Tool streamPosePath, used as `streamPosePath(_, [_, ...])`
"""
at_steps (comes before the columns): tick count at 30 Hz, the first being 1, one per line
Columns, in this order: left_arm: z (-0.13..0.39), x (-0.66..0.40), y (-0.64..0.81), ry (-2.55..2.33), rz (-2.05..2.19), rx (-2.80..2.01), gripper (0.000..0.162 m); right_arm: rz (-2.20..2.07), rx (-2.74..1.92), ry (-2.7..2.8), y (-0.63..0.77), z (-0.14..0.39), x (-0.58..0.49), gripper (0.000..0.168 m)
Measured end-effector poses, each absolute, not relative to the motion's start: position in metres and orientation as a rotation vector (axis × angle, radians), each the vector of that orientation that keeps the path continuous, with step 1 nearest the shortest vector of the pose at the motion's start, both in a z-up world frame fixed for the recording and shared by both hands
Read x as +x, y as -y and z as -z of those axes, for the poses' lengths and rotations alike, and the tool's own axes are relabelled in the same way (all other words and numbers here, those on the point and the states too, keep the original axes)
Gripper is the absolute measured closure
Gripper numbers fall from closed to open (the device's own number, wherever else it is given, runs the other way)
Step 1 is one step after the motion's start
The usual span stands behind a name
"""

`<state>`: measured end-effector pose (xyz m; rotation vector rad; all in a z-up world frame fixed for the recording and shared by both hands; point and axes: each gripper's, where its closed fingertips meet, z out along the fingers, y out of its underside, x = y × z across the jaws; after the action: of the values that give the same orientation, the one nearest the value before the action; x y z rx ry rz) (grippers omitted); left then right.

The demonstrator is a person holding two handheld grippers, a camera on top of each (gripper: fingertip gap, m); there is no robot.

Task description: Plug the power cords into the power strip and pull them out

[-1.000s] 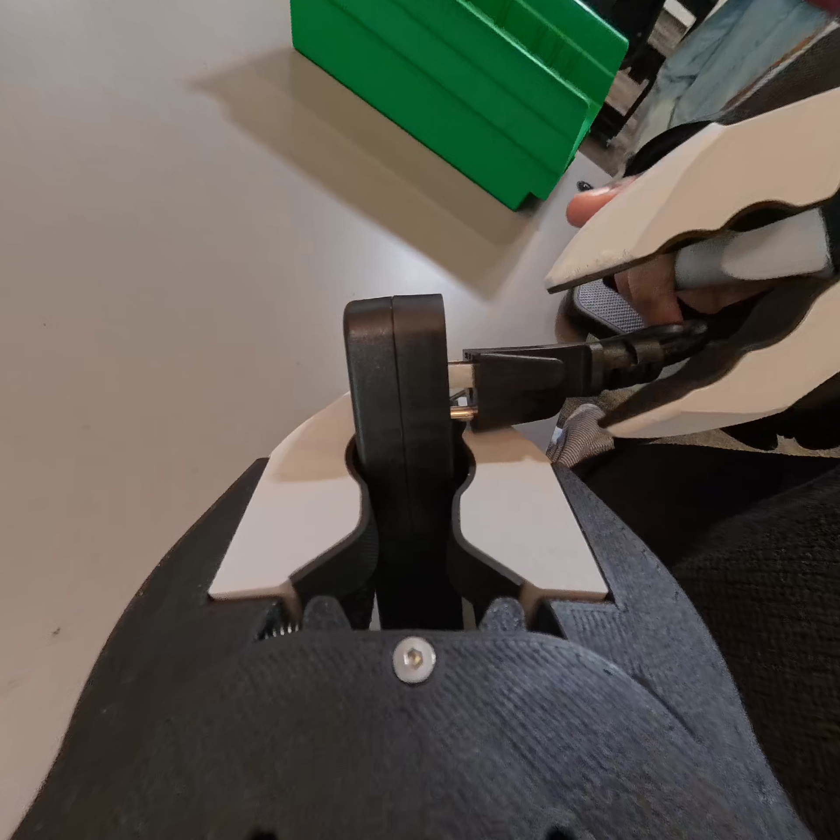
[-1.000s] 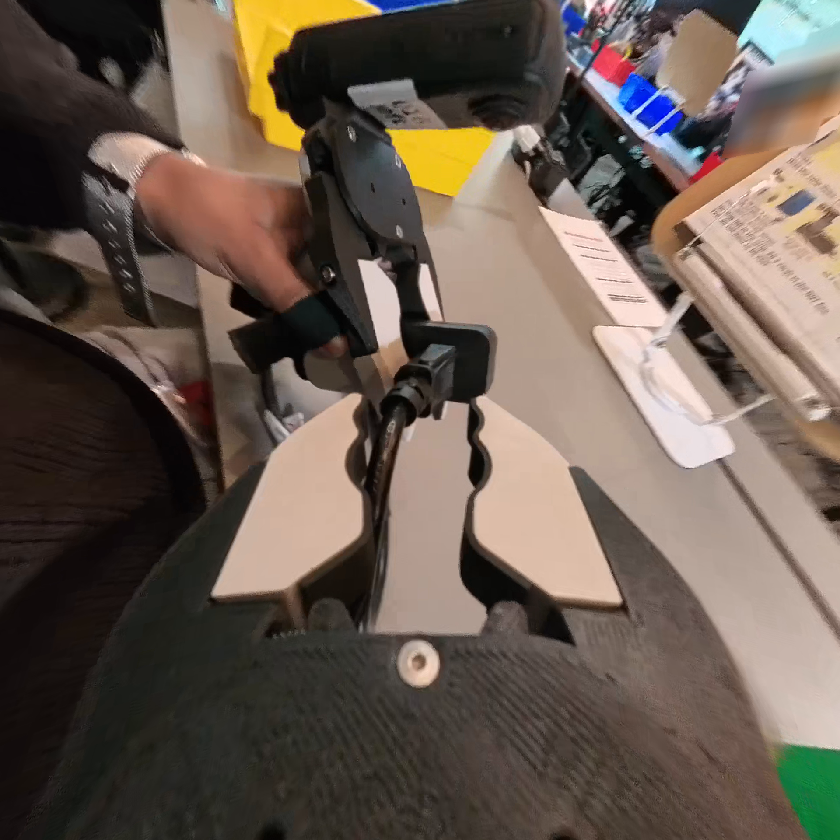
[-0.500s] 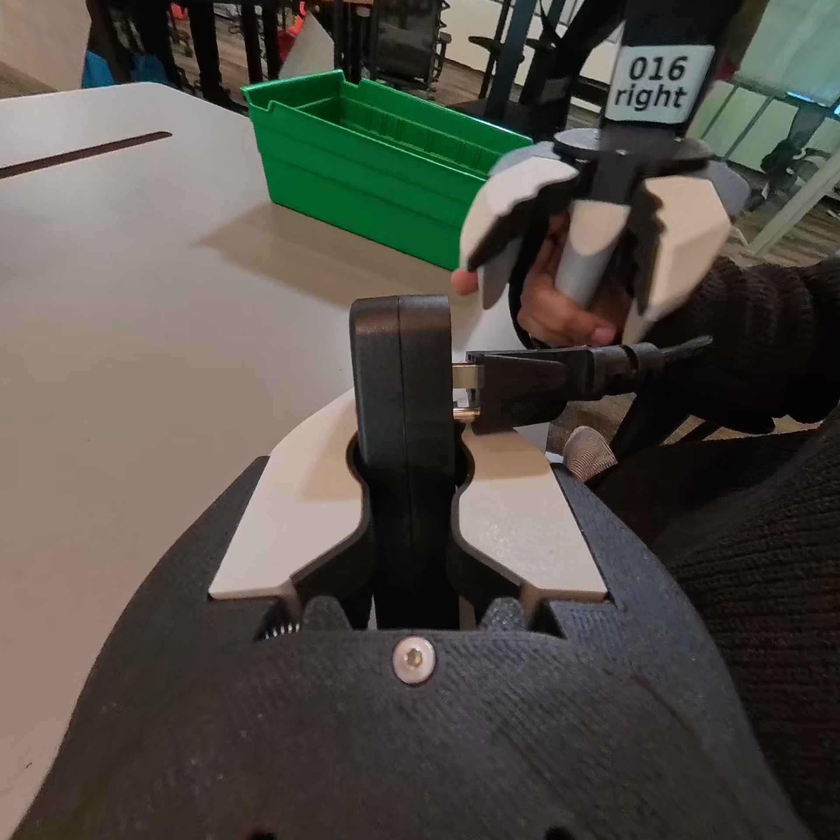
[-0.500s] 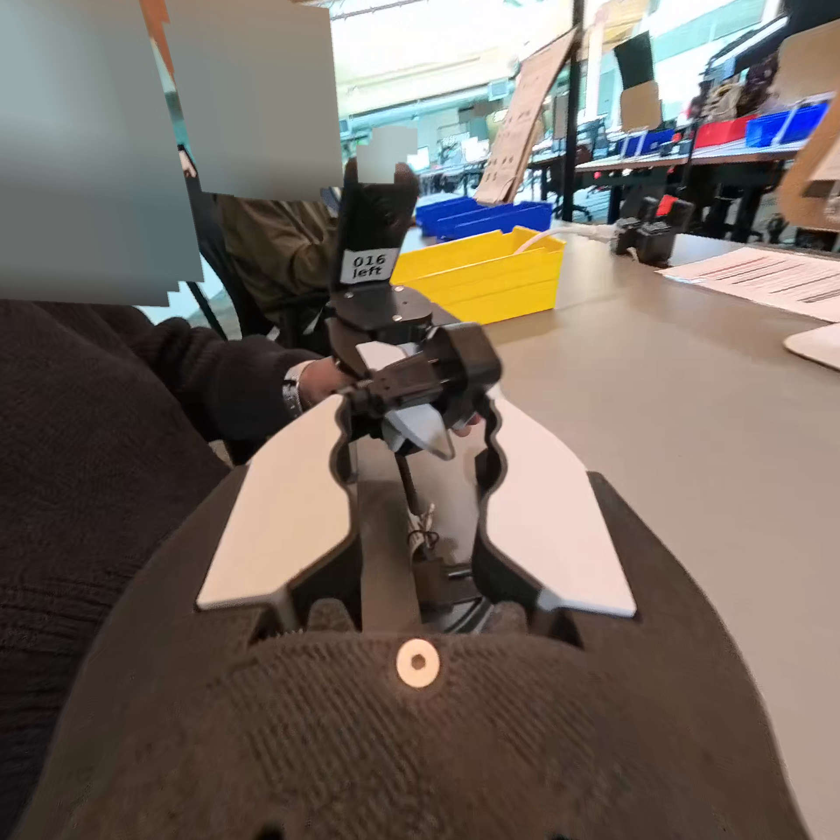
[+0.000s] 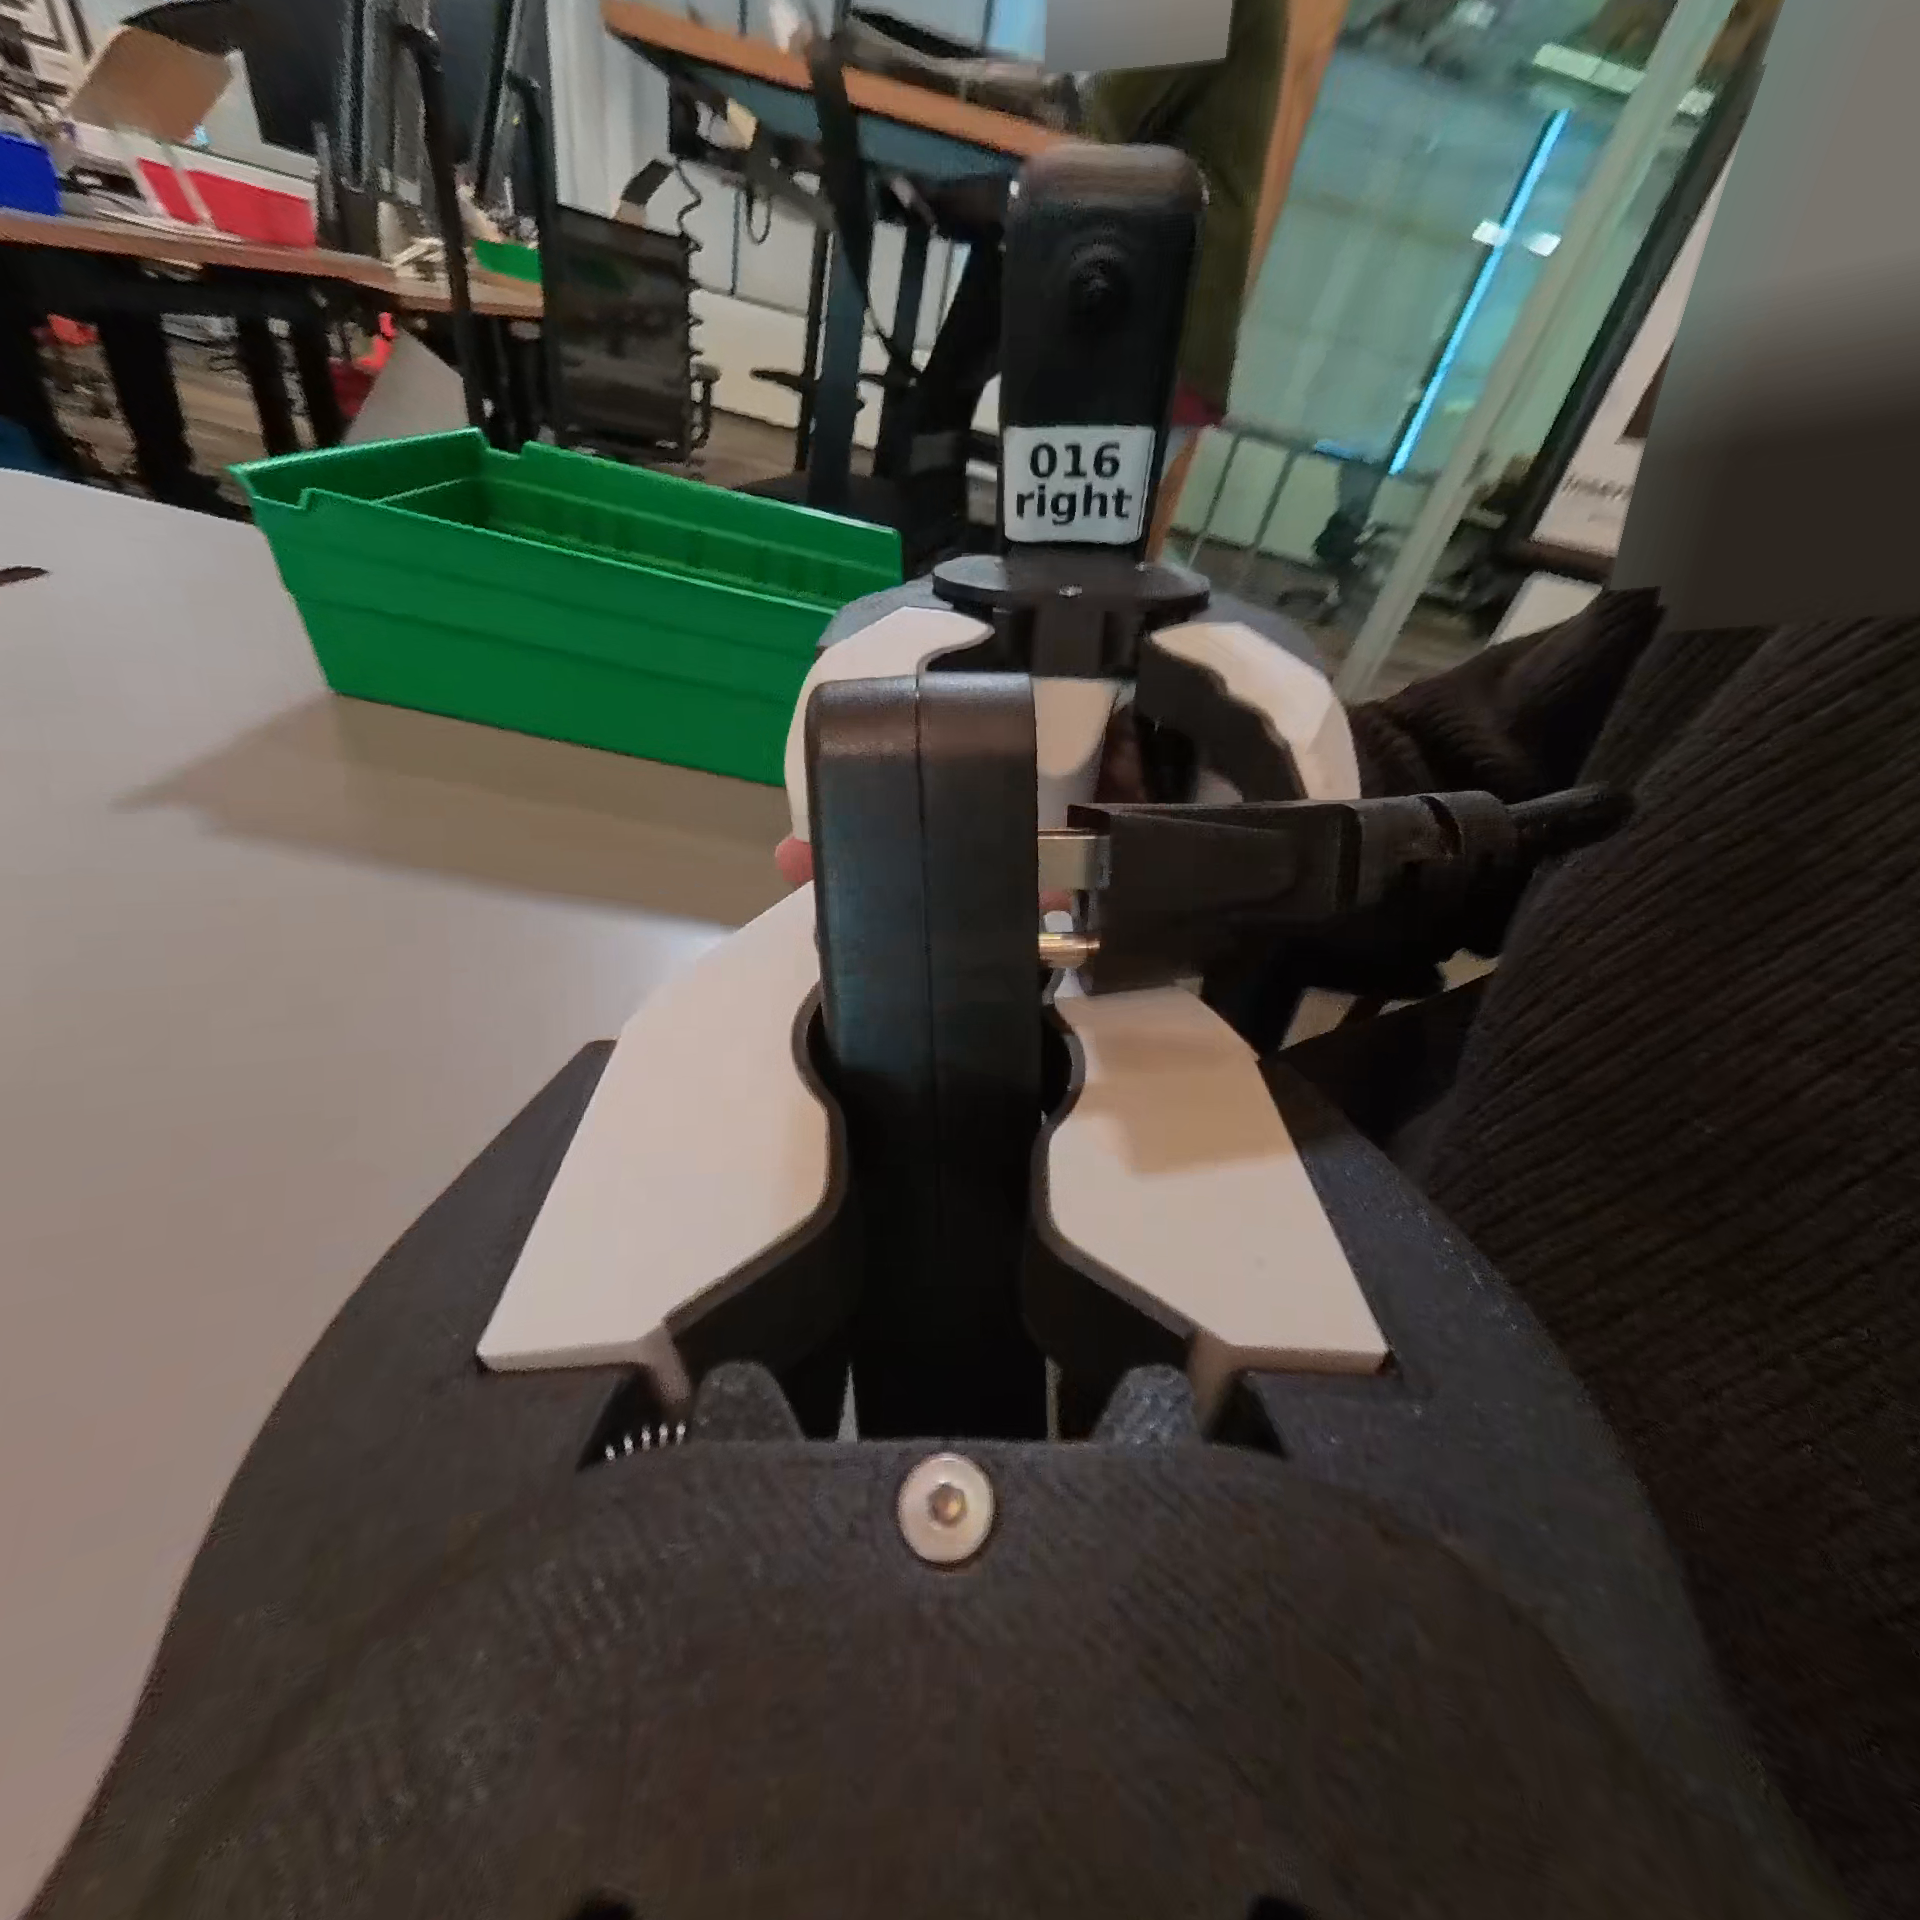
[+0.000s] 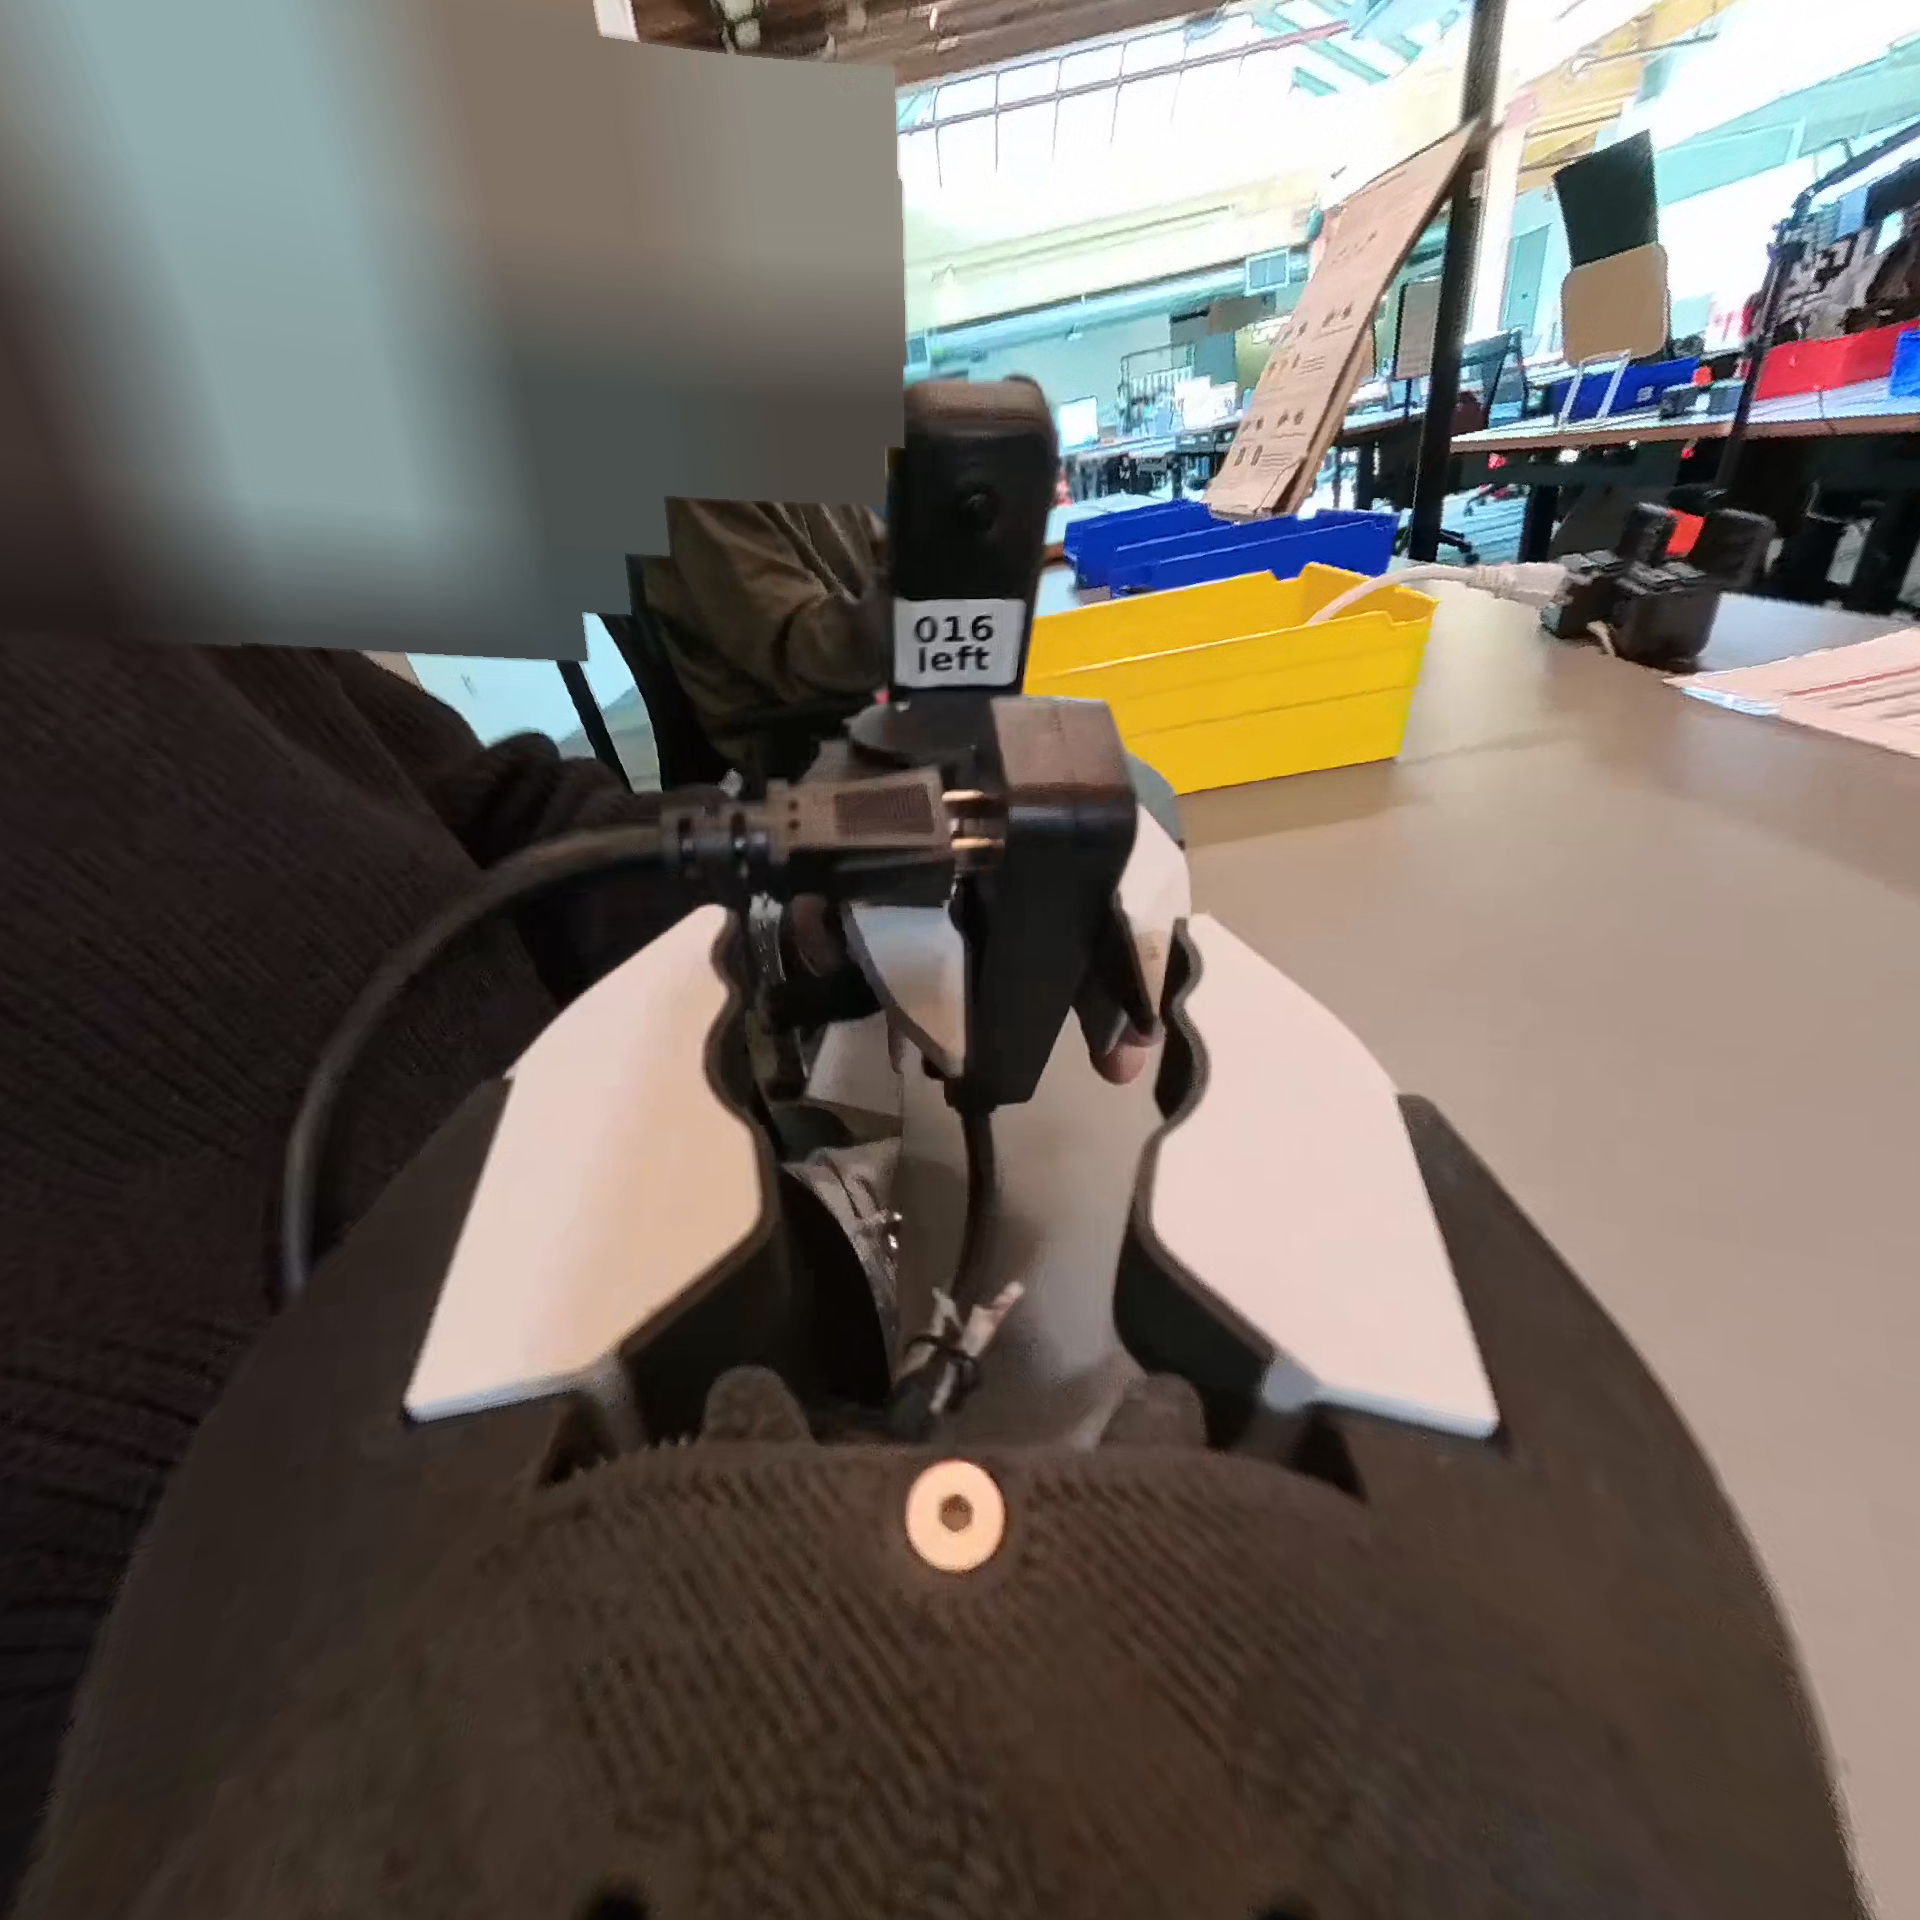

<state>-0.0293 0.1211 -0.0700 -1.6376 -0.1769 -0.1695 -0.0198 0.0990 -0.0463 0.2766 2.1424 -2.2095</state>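
Note:
My left gripper [image 5: 930,987] is shut on a black power strip [image 5: 920,831], held upright above the table. A black plug [image 5: 1226,883] sticks out of the strip's right face, with its metal prongs [image 5: 1070,862] still showing. My right gripper [image 6: 956,935] is open and empty, apart from the plug and facing the strip. The right wrist view shows the strip [image 6: 1049,883], the plug [image 6: 852,821] and its cord [image 6: 353,1018] looping down past my left finger. In the left wrist view the right gripper [image 5: 1070,707] shows behind the strip.
A green bin [image 5: 561,613] stands on the grey table [image 5: 260,987] beyond the strip. A yellow bin [image 6: 1226,675] and a blue bin [image 6: 1195,540] stand at the back, with papers [image 6: 1818,696] at the right. A dark sleeve [image 5: 1714,1039] fills the near side.
The right gripper has let go of the plug's cord, drawn back and swung round to face the strip. Both cameras have tilted up. The plug stays partly in the strip.

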Motion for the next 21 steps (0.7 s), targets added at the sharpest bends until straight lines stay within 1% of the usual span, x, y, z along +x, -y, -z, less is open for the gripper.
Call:
streamPosePath(4, [0.072,-0.024,-0.125,0.179,0.234,-1.624,0.129,2.227,0.201,-2.212,-0.096,0.045,-0.013,0.095])
streamPosePath(17, [0.078,-0.017,-0.133,0.198,0.282,-1.641,0.13,2.211,0.248,-2.151,-0.099,0.046,-0.014,0.099])
streamPosePath(21, [0.079,-0.018,-0.132,0.23,0.351,-1.622,0.116,2.195,0.301,-2.141,-0.102,0.049,-0.02,0.099])
